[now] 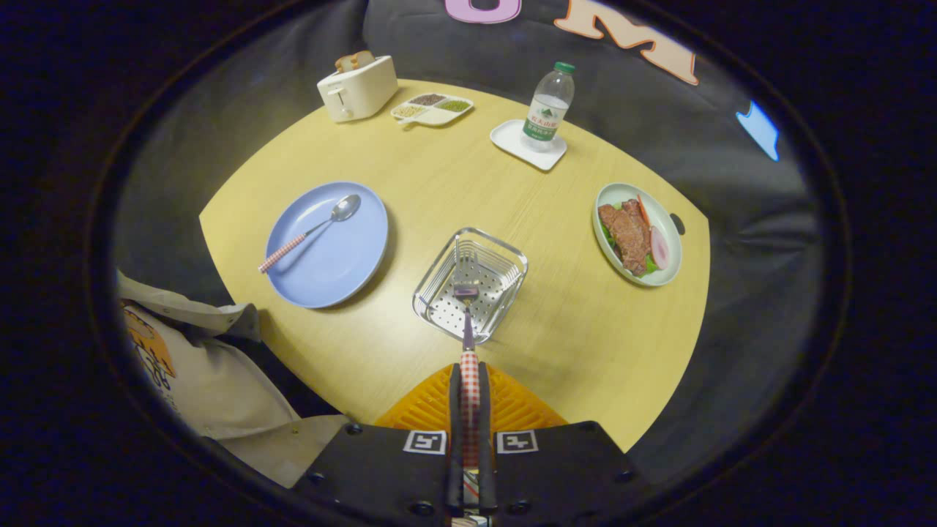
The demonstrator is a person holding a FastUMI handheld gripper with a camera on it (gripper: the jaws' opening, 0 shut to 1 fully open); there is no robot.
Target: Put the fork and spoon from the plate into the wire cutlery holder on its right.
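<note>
One piece is under way: the hand-held gripper (469,388) is clenched on the fork (467,322), held over the holder (470,293) but not yet dropped in. Left to do: the spoon (311,233), lying on the plate (344,271).

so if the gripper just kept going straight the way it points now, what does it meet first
Probably the wire cutlery holder: the gripper is shut on the fork, whose head already hangs over the holder's basket. Depth is unclear.
</note>
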